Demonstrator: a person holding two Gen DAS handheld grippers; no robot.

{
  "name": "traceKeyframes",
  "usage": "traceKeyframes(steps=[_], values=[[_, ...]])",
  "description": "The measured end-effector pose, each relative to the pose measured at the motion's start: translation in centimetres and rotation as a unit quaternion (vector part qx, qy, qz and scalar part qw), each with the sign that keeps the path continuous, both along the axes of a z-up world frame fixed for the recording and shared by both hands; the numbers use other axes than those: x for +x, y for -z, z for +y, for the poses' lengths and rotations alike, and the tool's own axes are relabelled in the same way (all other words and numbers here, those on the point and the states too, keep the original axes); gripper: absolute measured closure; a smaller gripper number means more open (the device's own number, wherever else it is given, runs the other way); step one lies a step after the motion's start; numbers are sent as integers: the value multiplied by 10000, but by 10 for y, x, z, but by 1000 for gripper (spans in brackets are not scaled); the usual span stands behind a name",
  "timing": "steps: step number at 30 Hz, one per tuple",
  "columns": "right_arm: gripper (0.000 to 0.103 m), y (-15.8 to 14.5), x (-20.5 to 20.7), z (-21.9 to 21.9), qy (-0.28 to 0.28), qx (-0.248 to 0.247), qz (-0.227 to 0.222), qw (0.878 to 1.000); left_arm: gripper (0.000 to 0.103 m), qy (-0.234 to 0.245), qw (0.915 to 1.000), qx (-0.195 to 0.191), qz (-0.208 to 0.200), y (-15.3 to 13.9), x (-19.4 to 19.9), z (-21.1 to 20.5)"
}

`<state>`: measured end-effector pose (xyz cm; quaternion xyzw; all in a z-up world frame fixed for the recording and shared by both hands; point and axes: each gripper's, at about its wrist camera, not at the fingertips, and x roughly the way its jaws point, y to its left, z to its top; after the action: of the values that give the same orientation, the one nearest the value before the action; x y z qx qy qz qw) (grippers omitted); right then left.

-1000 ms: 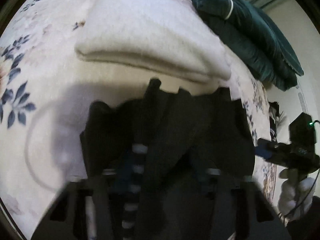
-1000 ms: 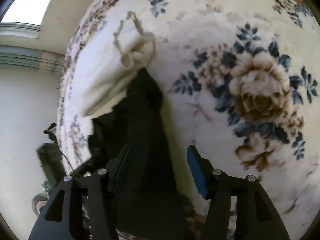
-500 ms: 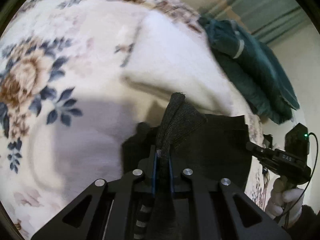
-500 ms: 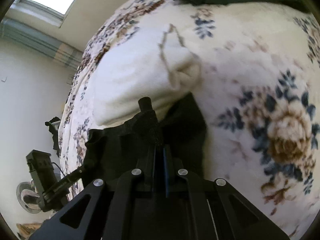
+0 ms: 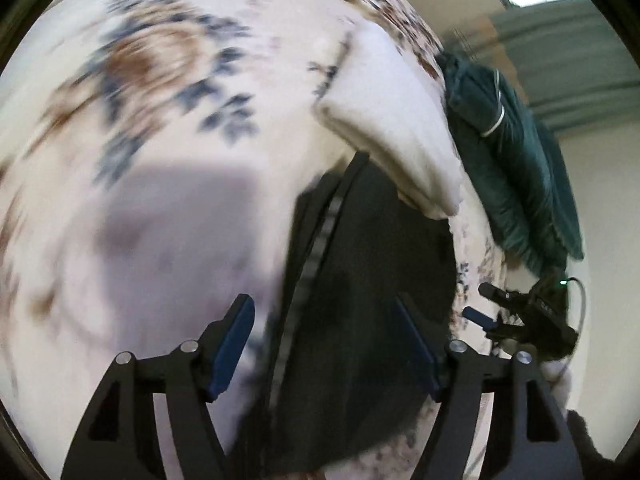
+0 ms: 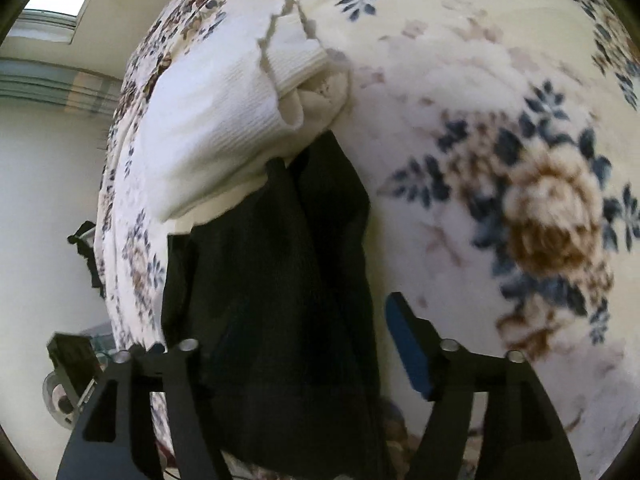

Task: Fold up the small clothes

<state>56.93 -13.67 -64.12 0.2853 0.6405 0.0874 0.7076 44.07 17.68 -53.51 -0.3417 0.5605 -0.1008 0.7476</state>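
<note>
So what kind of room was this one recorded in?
Most likely a bedroom, with the folding done on a bed. The work surface is a soft floral blanket, a dark green cushion lies at its far edge, and a curtain hangs by a plain wall.

The floral blanket [image 6: 460, 128] is cream with navy leaves and brown roses. On it, the black garment [image 6: 280, 280] shows a grey-striped band in the left wrist view. Beside it lies a white ribbed garment [image 6: 224, 120], beyond that dark green fabric [image 5: 516, 168].
</note>
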Motion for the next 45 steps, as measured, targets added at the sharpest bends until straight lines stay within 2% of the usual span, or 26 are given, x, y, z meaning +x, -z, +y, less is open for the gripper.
traceKeyframes(steps=[2, 3, 5, 7, 10, 12, 14, 18, 20, 22, 27, 29, 30, 31, 32, 33, 34, 35, 38, 41, 45], values=[[5, -1, -11, -10, -37, 171, 83, 9998, 30, -258, 9996, -112, 91, 0, -36, 3], [3, 0, -16, -15, -102, 295, 140, 9994, 29, -441, 9986, -227, 194, 2, -62, 2], [3, 2, -23, -21, -266, 336, 219, 9988, 26, -714, 9957, -477, 343, 10, -93, -1], [3, 9, -24, -26, -515, 294, 316, 9977, 16, -1080, 9890, -854, 540, 23, -122, -11], [3, 26, -26, -36, -710, 300, 518, 9957, 15, -1477, 9765, -1377, 754, 51, -150, -38], [3, 38, -22, -40, -761, 478, 617, 9940, 15, -1536, 9721, -1574, 813, 68, -154, -61], [2, 51, -14, -40, -805, 740, 690, 9916, 15, -1494, 9715, -1645, 830, 82, -150, -84], [3, 75, 5, -29, -927, 1105, 642, 9875, 15, -1665, 9723, -1501, 667, 101, -124, -117], [3, 89, 16, -20, -992, 1286, 679, 9844, 11, -1761, 9720, -1455, 547, 105, -114, -119], [2, 99, 25, -10, -1099, 1329, 713, 9824, 11, -2003, 9670, -1488, 519, 106, -106, -117], [0, 113, 50, 5, -956, 1876, 676, 9752, 11, -2718, 9448, -1771, 464, 108, -100, -103], [0, 119, 55, 10, -883, 2048, 680, 9724, 29, -2959, 9393, -1673, 475, 106, -96, -99], [0, 121, 56, 11, -848, 2068, 671, 9724, 62, -3047, 9390, -1529, 457, 103, -93, -94], [0, 122, 57, 12, -818, 2084, 657, 9724, 76, -3018, 9417, -1436, 396, 100, -88, -91], [1, 122, 55, 11, -778, 2125, 586, 9723, 79, -2931, 9455, -1381, 324, 97, -83, -88], [16, 120, 54, 12, -777, 2144, 490, 9724, 80, -2839, 9490, -1350, 224, 93, -80, -87], [39, 120, 52, 13, -776, 2116, 435, 9733, 81, -2699, 9545, -1259, 152, 87, -75, -85], [72, 120, 48, 12, -805, 1929, 460, 9768, 81, -2537, 9597, -1202, 86, 82, -70, -83], [79, 119, 33, 4, -523, 2010, 399, 9774, 82, -2100, 9726, -1000, 21, 69, -57, -74], [83, 107, 8, -3, -231, 1985, 328, 9793, 83, -1606, 9845, -700, -43, 51, -49, -59], [86, 79, -53, -13, 368, 2053, 452, 9770, 84, -750, 9962, -429, -129, 24, -39, -46]])
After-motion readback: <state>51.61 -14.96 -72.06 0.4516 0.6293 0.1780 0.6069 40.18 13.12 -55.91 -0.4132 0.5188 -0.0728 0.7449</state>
